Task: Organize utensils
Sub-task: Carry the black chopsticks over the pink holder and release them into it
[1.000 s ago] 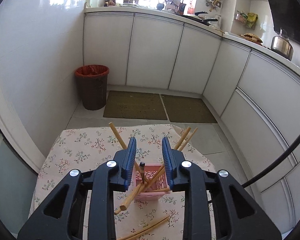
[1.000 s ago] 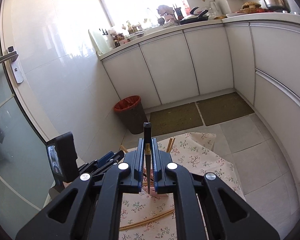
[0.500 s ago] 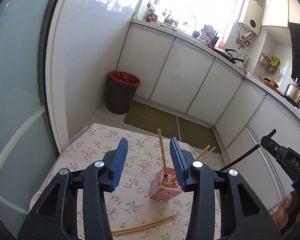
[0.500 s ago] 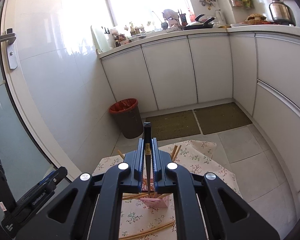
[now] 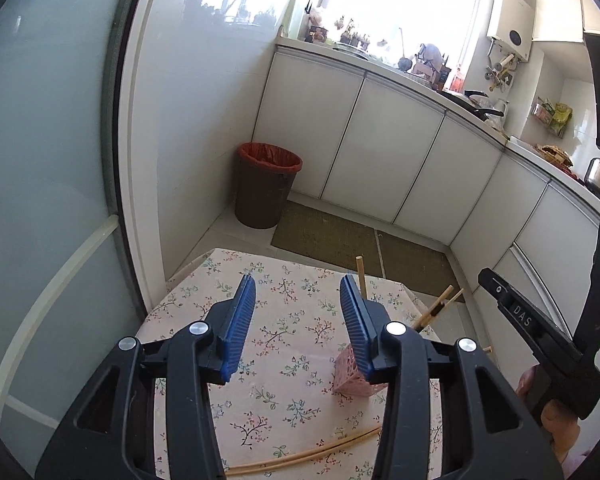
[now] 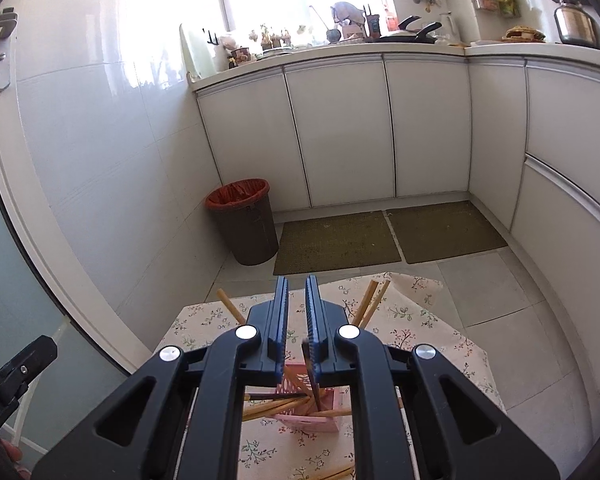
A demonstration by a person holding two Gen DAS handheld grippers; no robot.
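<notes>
Dropping a dark utensil into the pink lattice plastic holder [image 6: 300,404] on the floral-clothed table [image 5: 284,312].

The right gripper [image 6: 296,292] is held directly above the holder, its blue ribbed fingers [image 6: 280,320] slightly apart with nothing clamped between them; a dark slender stick [image 6: 314,384] is seen just under them, leaning into the holder among wooden chopsticks [image 6: 296,404], and whether it is fully free cannot be told. The left gripper [image 5: 296,312] is held back, fingers wide apart and empty, the holder beside its right finger. A loose pair of pale wooden chopsticks [image 5: 308,454] is left lying on the table near the front edge. For this step, the release is best judged complete only once the stick is settled against the rim; the gripper should then be lifted straight up so the leaning sticks are not caught.
</notes>
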